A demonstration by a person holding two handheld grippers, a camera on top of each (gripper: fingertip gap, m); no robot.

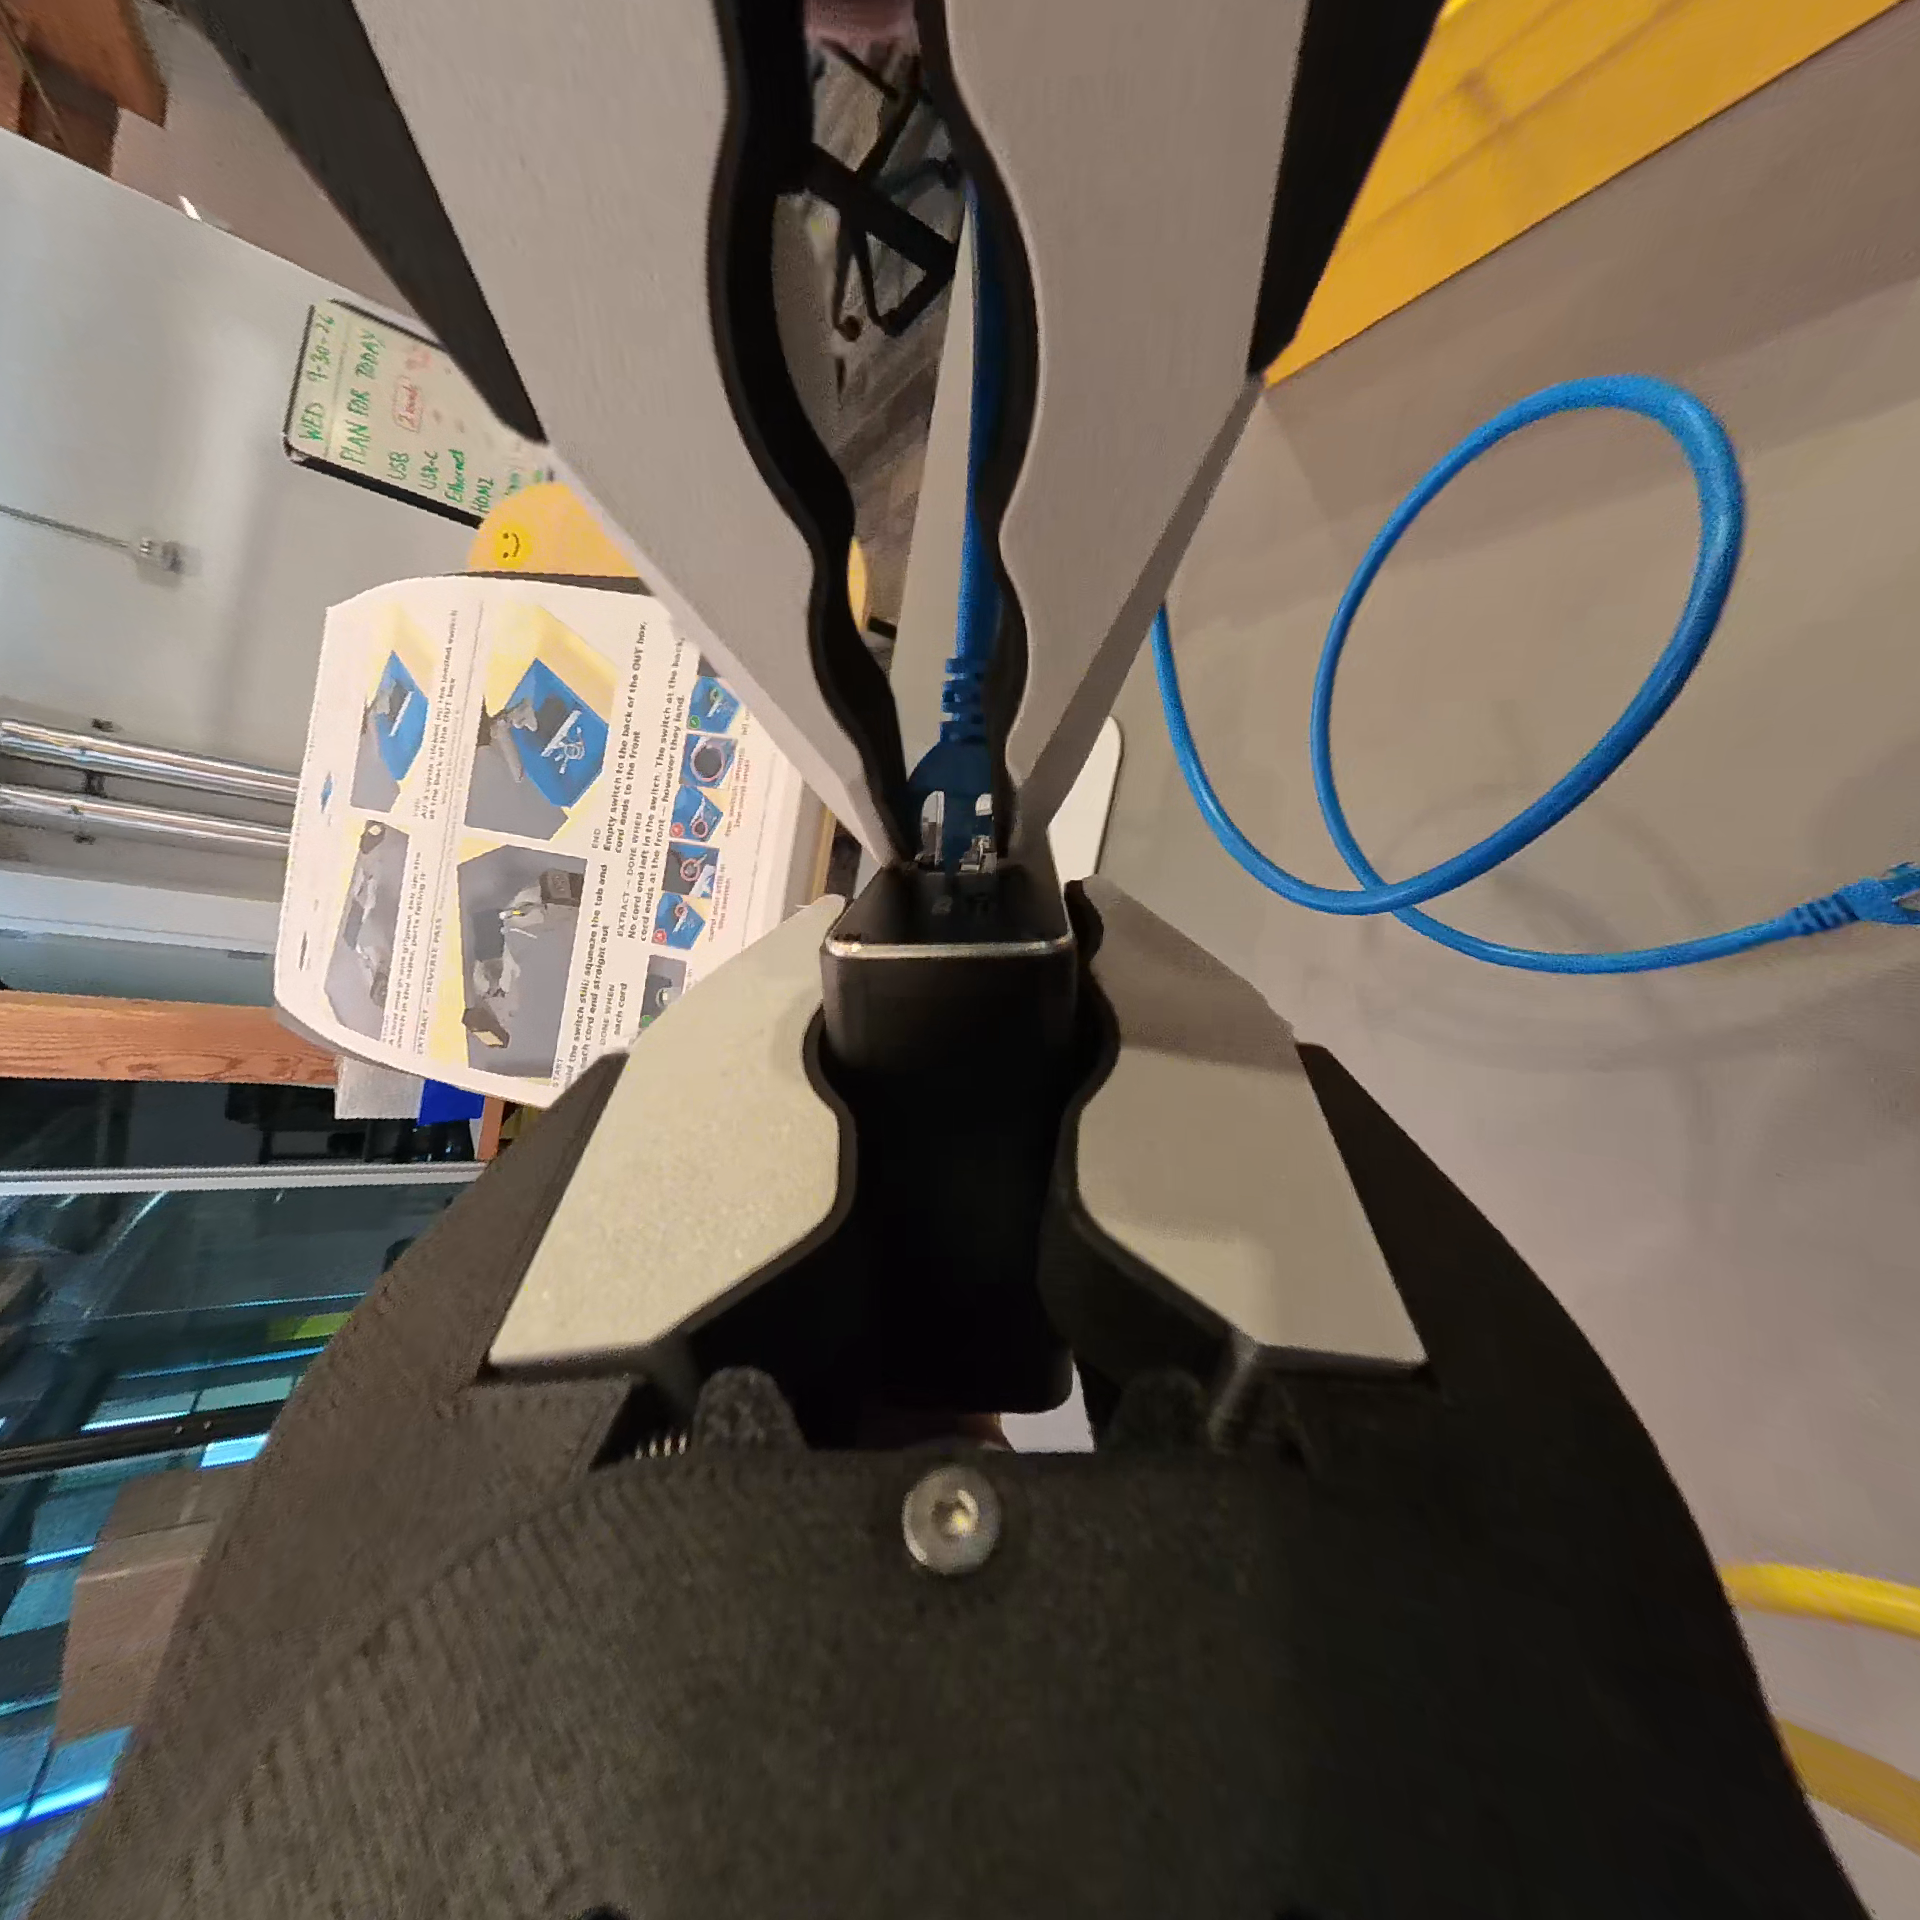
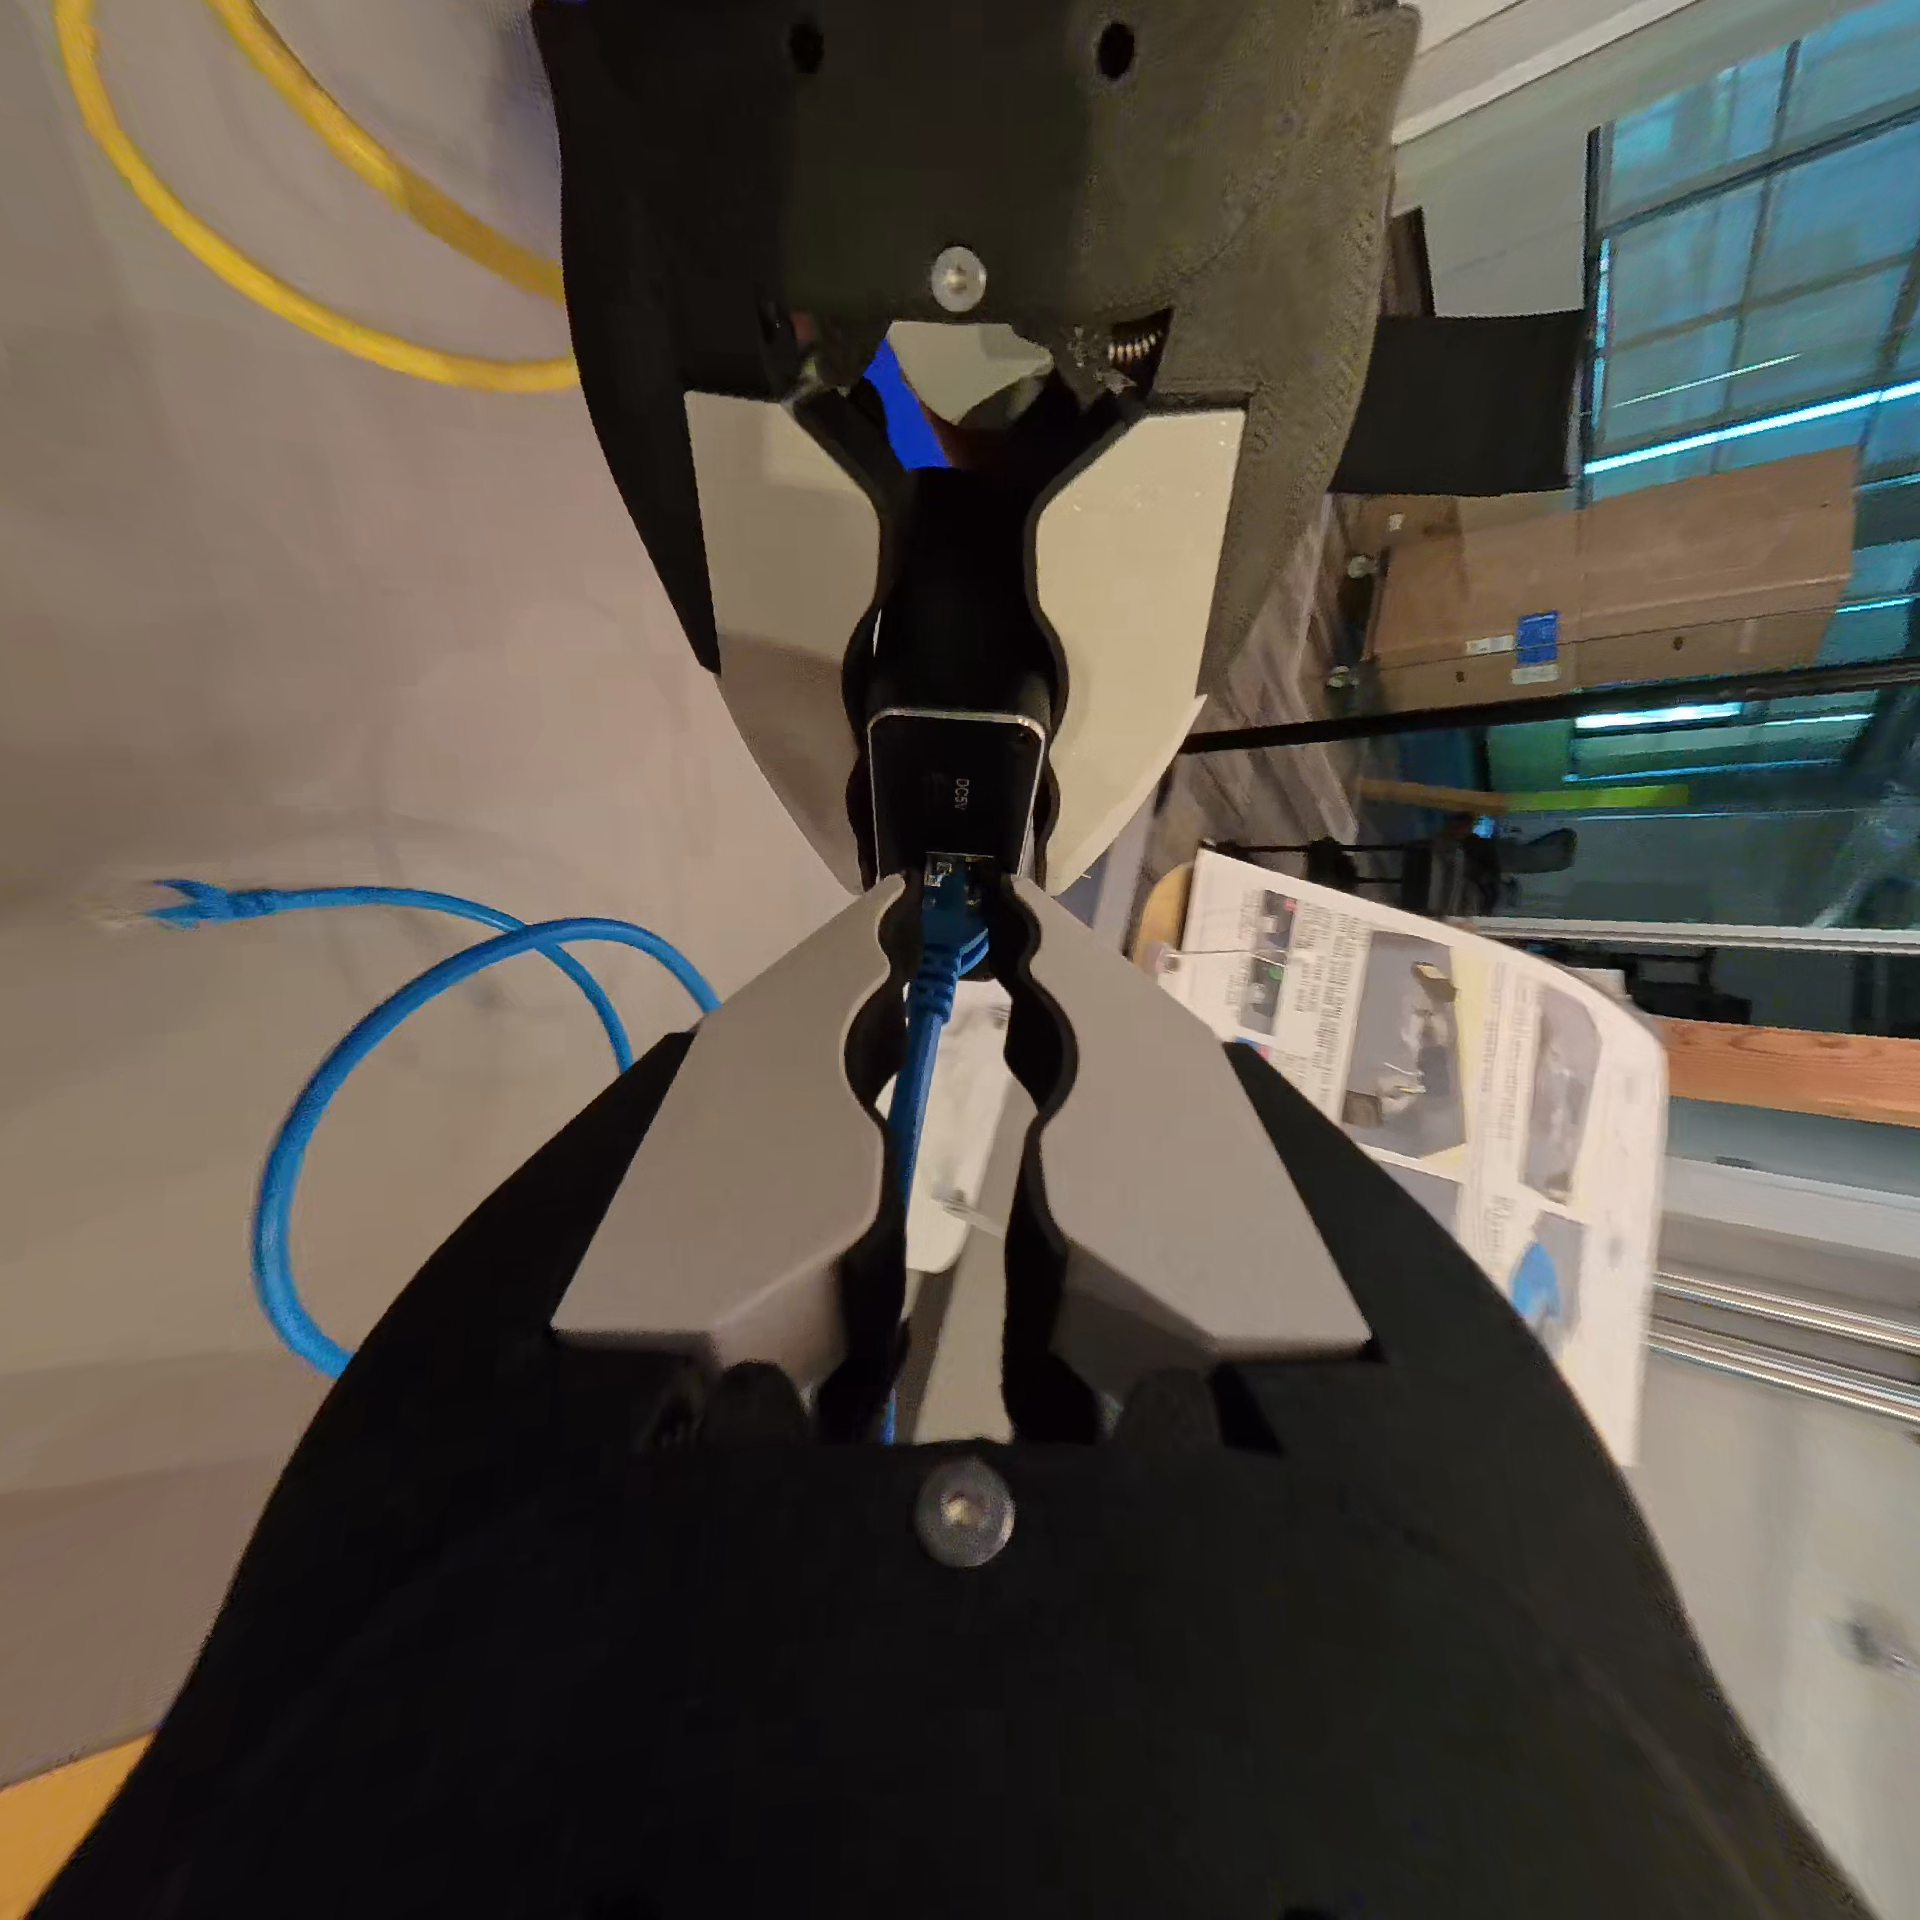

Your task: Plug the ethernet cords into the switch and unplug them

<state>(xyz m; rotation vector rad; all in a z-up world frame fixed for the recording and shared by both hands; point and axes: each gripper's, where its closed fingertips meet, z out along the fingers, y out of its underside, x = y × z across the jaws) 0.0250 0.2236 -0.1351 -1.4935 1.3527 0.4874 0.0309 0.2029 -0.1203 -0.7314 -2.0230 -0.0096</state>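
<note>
My left gripper (image 1: 951, 935) is shut on the black switch (image 1: 951, 1039) and holds it off the grey mat. My right gripper (image 2: 954, 899) is shut on the plug of the blue ethernet cord (image 2: 945, 935). The plug's tip sits in a port on the switch's end face (image 2: 951, 790); how deep is hidden. In the left wrist view the right gripper (image 1: 956, 831) comes in from the top with the blue plug (image 1: 956, 790). The cord's slack loops on the mat (image 1: 1538, 665), its other plug (image 1: 1860, 909) lying free. In the right wrist view the left gripper (image 2: 956, 831) comes in from the top.
A yellow cord (image 2: 260, 208) lies coiled on the grey mat (image 2: 312, 623), and also shows in the left wrist view (image 1: 1818, 1600). A printed instruction sheet (image 1: 499, 831) stands behind the grippers. A whiteboard (image 1: 395, 416) hangs farther back. A yellow table edge (image 1: 1558, 135) borders the mat. Left and right tips are no more than a few centimetres apart.
</note>
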